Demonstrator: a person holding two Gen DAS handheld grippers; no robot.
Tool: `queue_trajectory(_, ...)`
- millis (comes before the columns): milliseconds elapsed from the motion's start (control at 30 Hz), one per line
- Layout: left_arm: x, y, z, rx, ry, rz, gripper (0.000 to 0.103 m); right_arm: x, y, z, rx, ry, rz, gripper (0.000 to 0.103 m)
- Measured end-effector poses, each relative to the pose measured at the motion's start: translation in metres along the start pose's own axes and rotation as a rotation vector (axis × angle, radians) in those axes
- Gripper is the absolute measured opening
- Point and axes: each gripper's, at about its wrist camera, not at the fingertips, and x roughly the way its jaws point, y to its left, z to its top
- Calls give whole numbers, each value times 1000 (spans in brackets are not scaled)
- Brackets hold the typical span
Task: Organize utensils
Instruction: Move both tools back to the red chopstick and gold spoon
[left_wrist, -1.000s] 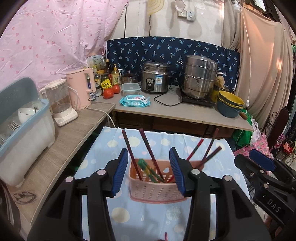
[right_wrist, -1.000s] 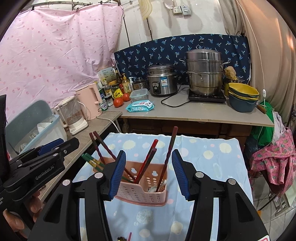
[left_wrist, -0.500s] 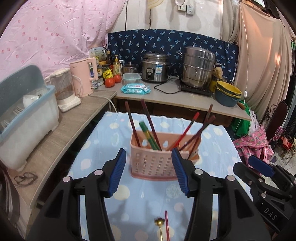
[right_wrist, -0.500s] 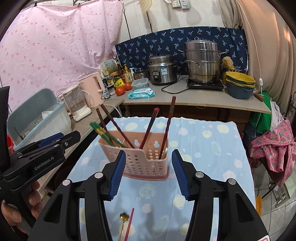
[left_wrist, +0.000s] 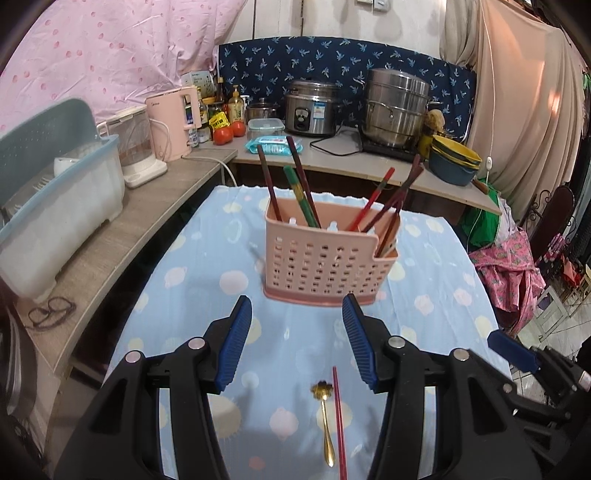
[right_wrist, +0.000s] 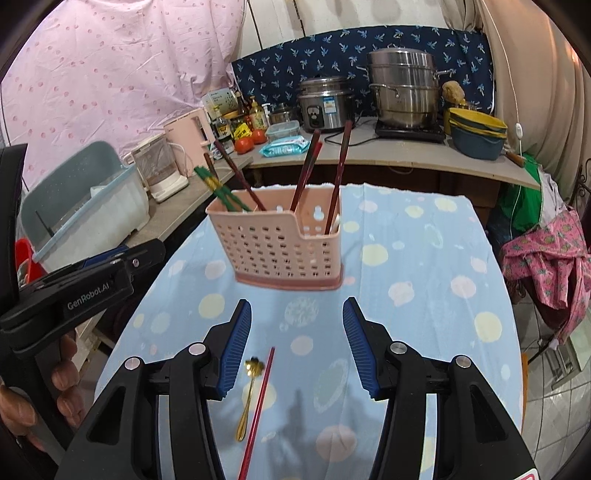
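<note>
A pink perforated utensil basket (left_wrist: 325, 258) stands on the blue dotted tablecloth (left_wrist: 192, 258), holding several red, dark and green chopsticks (left_wrist: 303, 184). It also shows in the right wrist view (right_wrist: 280, 247). A gold spoon (left_wrist: 325, 417) and a red chopstick (left_wrist: 339, 417) lie side by side on the cloth in front of it; they appear in the right wrist view as spoon (right_wrist: 249, 391) and chopstick (right_wrist: 258, 406). My left gripper (left_wrist: 297, 343) is open and empty above them. My right gripper (right_wrist: 297, 343) is open and empty, with the pair near its left finger.
A wooden counter on the left carries a grey dish bin (left_wrist: 48, 206), a blender (left_wrist: 136, 147) and a pink kettle (left_wrist: 173, 122). The back counter holds a rice cooker (left_wrist: 314, 107), a steel steamer pot (left_wrist: 397, 107) and stacked bowls (left_wrist: 454, 162). Pink clothes (right_wrist: 546, 266) hang at right.
Both grippers have pulled back from the basket toward the near end of the table. The basket now sits farther ahead, and the spoon and red chopstick have come into view.
</note>
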Motion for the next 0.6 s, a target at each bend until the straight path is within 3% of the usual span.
queue_trajectory(600,25,37,-104,-49,214,77,49,36,28,-114,-44,263,59,51)
